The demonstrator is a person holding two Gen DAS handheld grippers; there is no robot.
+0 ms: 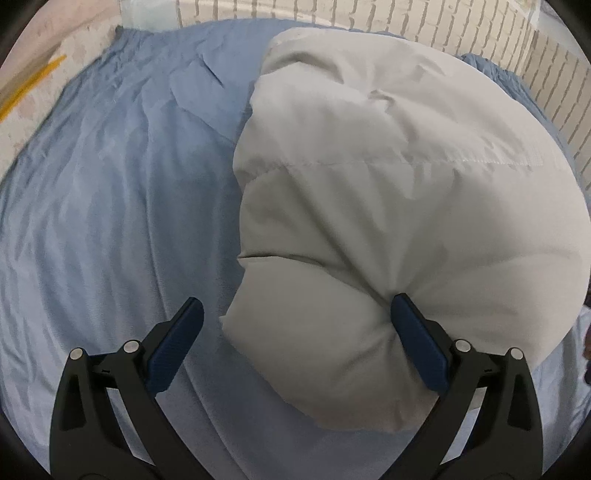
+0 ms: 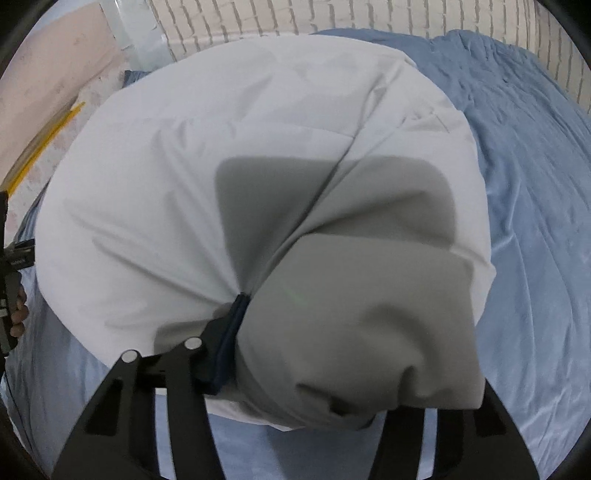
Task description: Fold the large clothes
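Nearest, the left gripper (image 1: 295, 314) has its blue-padded fingers (image 1: 417, 343) spread wide, the right-side pad pressing into the puffy, pale grey quilted garment (image 1: 388, 206) without clamping it. The right gripper (image 2: 238, 306) has its fingers pinched tight on a gathered fold of that garment. It lies bunched on the wrinkled blue bedsheet (image 1: 110, 221), with a white brick wall (image 1: 369, 14) beyond.

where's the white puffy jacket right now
The white puffy jacket lies on the blue bedsheet near the brick wall; the right gripper pinches its near edge, and the open left gripper straddles a corner.
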